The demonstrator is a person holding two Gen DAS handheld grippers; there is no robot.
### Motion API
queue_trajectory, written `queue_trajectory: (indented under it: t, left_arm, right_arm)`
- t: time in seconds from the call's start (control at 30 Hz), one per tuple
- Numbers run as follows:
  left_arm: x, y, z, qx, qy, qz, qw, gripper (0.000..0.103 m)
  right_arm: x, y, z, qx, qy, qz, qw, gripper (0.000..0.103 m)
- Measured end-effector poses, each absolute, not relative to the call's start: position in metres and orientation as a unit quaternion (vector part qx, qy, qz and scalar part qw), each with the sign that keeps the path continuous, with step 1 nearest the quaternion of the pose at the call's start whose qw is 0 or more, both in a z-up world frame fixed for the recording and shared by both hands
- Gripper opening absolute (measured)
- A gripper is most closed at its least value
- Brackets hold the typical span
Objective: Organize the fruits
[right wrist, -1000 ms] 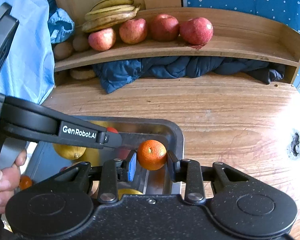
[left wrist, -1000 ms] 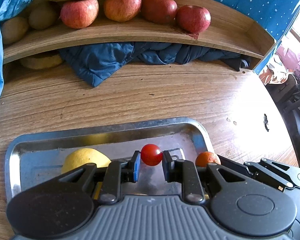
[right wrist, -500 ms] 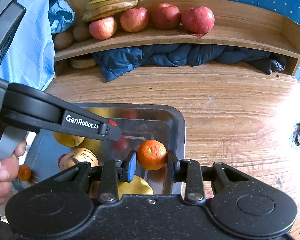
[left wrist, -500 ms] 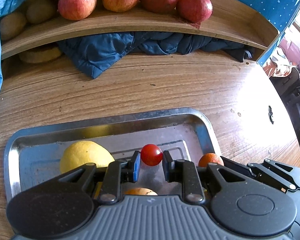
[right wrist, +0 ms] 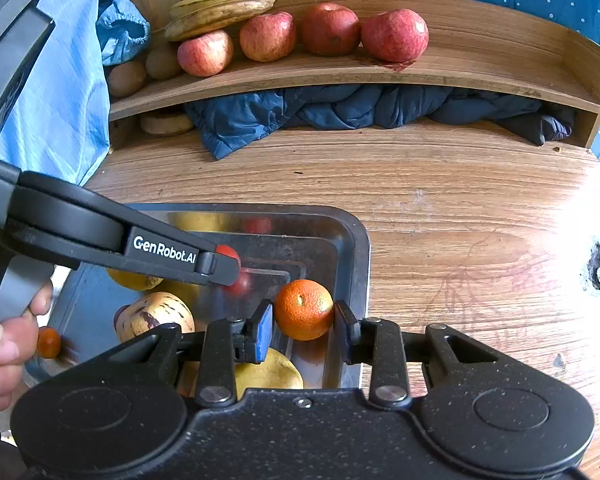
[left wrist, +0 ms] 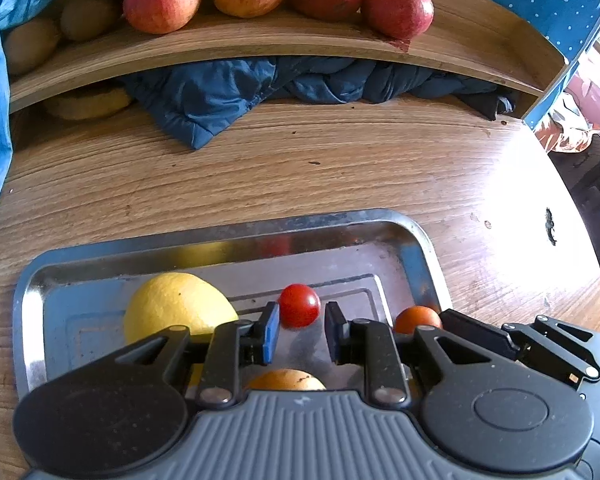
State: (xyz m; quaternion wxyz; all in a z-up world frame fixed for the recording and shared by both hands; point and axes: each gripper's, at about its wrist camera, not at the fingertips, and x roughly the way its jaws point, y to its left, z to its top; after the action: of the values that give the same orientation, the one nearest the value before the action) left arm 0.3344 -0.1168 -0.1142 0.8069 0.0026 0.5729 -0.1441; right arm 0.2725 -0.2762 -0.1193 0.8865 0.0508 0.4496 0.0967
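My left gripper (left wrist: 299,328) is shut on a small red cherry tomato (left wrist: 299,305) and holds it above the steel tray (left wrist: 228,236). My right gripper (right wrist: 303,326) is shut on an orange mandarin (right wrist: 303,309) above the tray's right part (right wrist: 354,240). The mandarin also shows in the left wrist view (left wrist: 417,317). A yellow lemon (left wrist: 176,306), a striped pale fruit (right wrist: 156,314) and other yellow fruit (right wrist: 268,372) lie in the tray. The left gripper's arm (right wrist: 112,240) crosses the right wrist view.
A wooden shelf (right wrist: 460,68) at the back holds several red apples (right wrist: 330,28), bananas (right wrist: 220,4) and kiwis (right wrist: 126,78). A blue jacket (right wrist: 340,106) lies under it. A small orange fruit (right wrist: 48,342) sits left of the tray. Blue cloth (right wrist: 60,80) hangs at left.
Both grippers have risen and drawn back a little with their fruit still held; more of the tray and the fruit in it shows below them.
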Motion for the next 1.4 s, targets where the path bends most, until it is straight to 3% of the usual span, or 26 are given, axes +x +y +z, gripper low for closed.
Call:
queue_trajectory:
  t: [0.27,0.3,0.4,0.47,0.63,1.0,1.07,1.4]
  left_arm:
    - [0.332,-0.115,-0.109,0.003,0.569,-0.143,0.810,0.042]
    - [0.332,-0.115,-0.107,0.003,0.567,-0.143,0.811,0.048]
    - [0.331,-0.116,-0.102,0.006,0.561,-0.143,0.815,0.065]
    - [0.330,-0.115,-0.097,0.006,0.556,-0.141,0.819,0.070]
    - [0.326,-0.114,-0.085,0.005,0.543,-0.134,0.829,0.087]
    - [0.305,-0.103,-0.059,0.004,0.513,-0.110,0.851,0.102]
    - [0.299,-0.098,-0.056,0.003,0.512,-0.102,0.853,0.102]
    - [0.265,-0.057,-0.045,-0.004,0.492,-0.069,0.868,0.102]
  right_arm:
    - [0.270,-0.276,-0.118,0.051,0.447,0.093,0.888,0.037]
    - [0.269,-0.276,-0.118,0.052,0.446,0.093,0.889,0.038]
    - [0.267,-0.277,-0.116,0.053,0.442,0.091,0.891,0.044]
    - [0.265,-0.278,-0.115,0.053,0.439,0.088,0.893,0.053]
    - [0.260,-0.281,-0.109,0.054,0.428,0.078,0.899,0.063]
    - [0.243,-0.292,-0.088,0.069,0.390,0.059,0.916,0.089]
    - [0.239,-0.294,-0.085,0.072,0.383,0.047,0.920,0.098]
    - [0.219,-0.302,-0.076,0.087,0.362,0.032,0.928,0.102]
